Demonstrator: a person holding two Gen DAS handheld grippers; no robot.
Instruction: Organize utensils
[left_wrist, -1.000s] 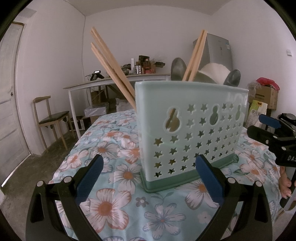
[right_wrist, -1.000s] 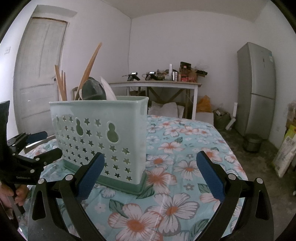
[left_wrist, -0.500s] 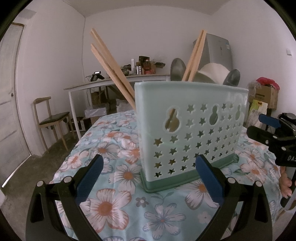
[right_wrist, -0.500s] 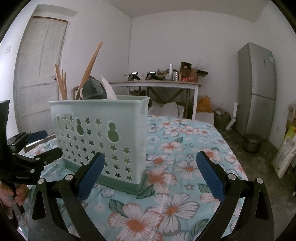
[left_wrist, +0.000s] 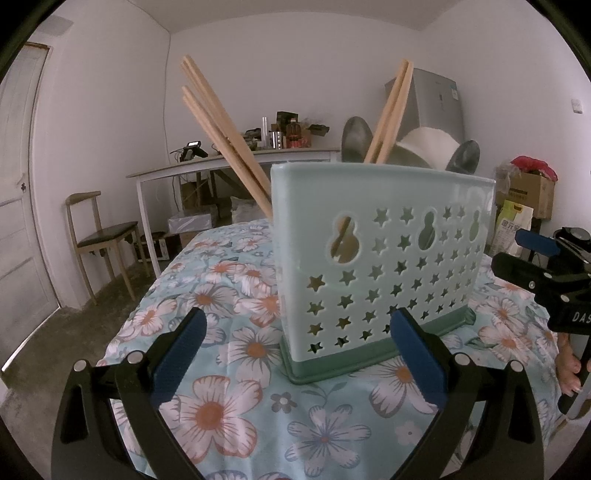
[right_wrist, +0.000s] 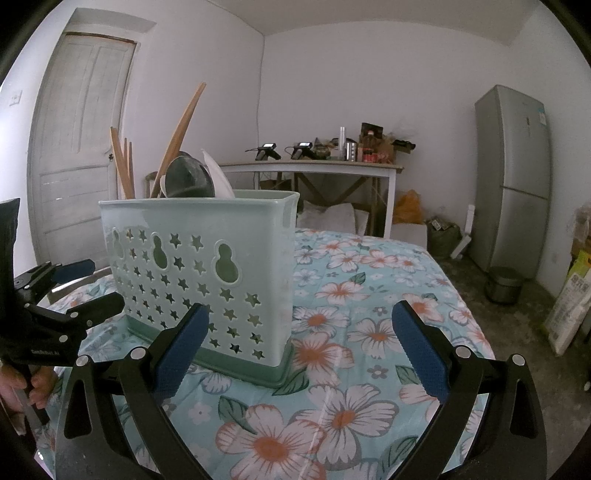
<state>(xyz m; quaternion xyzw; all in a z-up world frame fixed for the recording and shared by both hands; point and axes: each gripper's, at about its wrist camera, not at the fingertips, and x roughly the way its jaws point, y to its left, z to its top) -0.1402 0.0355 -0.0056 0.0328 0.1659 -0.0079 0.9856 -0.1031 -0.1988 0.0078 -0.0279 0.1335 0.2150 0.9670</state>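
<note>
A pale green utensil holder (left_wrist: 384, 258) with star cut-outs stands upright on the floral tablecloth (left_wrist: 221, 406); it also shows in the right wrist view (right_wrist: 207, 269). Wooden chopsticks (left_wrist: 221, 136), dark spoons (left_wrist: 356, 140) and a white spoon (left_wrist: 432, 147) stick out of its top. My left gripper (left_wrist: 295, 354) is open and empty just in front of the holder. My right gripper (right_wrist: 299, 354) is open and empty in front of the holder's other side. Each gripper shows at the edge of the other's view.
A white side table (right_wrist: 314, 170) with clutter stands at the back wall. A grey fridge (right_wrist: 513, 177) stands at the right, a wooden chair (left_wrist: 99, 236) at the left, and boxes and bags (left_wrist: 528, 192) lie on the floor.
</note>
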